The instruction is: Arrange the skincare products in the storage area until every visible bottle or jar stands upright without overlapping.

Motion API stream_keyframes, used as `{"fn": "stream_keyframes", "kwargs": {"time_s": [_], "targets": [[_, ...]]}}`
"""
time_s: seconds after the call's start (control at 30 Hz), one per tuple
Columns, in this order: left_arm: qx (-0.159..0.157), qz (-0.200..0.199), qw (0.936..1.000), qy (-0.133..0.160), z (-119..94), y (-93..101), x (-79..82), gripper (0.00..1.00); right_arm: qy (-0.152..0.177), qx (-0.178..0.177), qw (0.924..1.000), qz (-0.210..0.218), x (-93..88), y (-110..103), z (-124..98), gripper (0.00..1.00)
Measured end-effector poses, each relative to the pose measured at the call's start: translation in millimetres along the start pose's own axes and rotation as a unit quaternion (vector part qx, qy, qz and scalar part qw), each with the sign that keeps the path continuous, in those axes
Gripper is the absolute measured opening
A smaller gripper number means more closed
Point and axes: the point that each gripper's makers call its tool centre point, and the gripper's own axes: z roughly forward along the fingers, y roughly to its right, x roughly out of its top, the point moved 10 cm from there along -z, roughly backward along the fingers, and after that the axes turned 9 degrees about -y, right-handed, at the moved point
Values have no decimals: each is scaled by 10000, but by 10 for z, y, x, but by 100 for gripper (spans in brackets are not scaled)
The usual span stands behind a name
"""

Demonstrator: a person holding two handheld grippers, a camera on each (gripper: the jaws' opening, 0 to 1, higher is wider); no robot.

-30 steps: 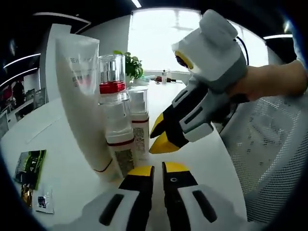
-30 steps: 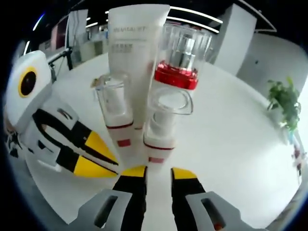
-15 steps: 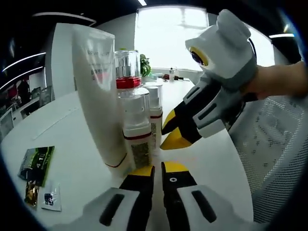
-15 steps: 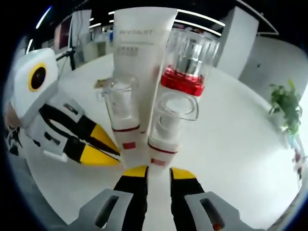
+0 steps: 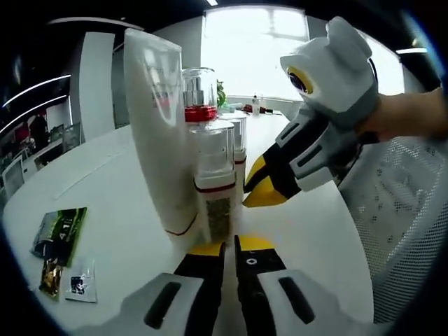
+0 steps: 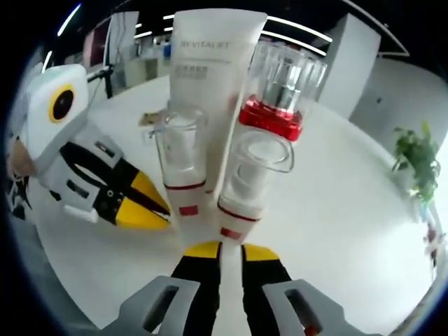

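Several skincare products stand upright in a tight cluster on the white table (image 5: 112,203). A tall white tube (image 5: 161,133) (image 6: 213,84) rises beside a bottle with a red collar and clear cap (image 5: 199,98) (image 6: 276,91). In front stand two small clear-capped pump bottles, one (image 5: 213,175) (image 6: 182,157) and the other (image 5: 239,140) (image 6: 248,182). My left gripper (image 5: 228,246) sits just in front of the cluster, jaws together and holding nothing; it also appears as the left gripper (image 6: 143,206). My right gripper (image 6: 222,250) is close to the bottles' bases, jaws nearly touching, seen too as the right gripper (image 5: 260,187).
A green packet (image 5: 59,231) and small sachets (image 5: 78,287) lie on the table to the left. A white mesh chair (image 5: 399,210) stands at the table's right edge. A potted plant (image 6: 414,157) sits far off.
The right gripper's jaws have narrowed from a clear gap to nearly touching. Both cameras have edged closer to the cluster; the products stand as before.
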Motion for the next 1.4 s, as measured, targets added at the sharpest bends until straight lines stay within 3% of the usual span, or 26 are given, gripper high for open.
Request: {"fn": "stream_keyframes", "kwargs": {"time_s": [0.93,1.4], "targets": [[292,-155,9994,-140,68,-168,-16,3,-113,-17,9999,25,2,44,52,0],[466,-581,9970,-186,106,-152,-8,1,14,-2,10000,87,27,40,7,2]]}}
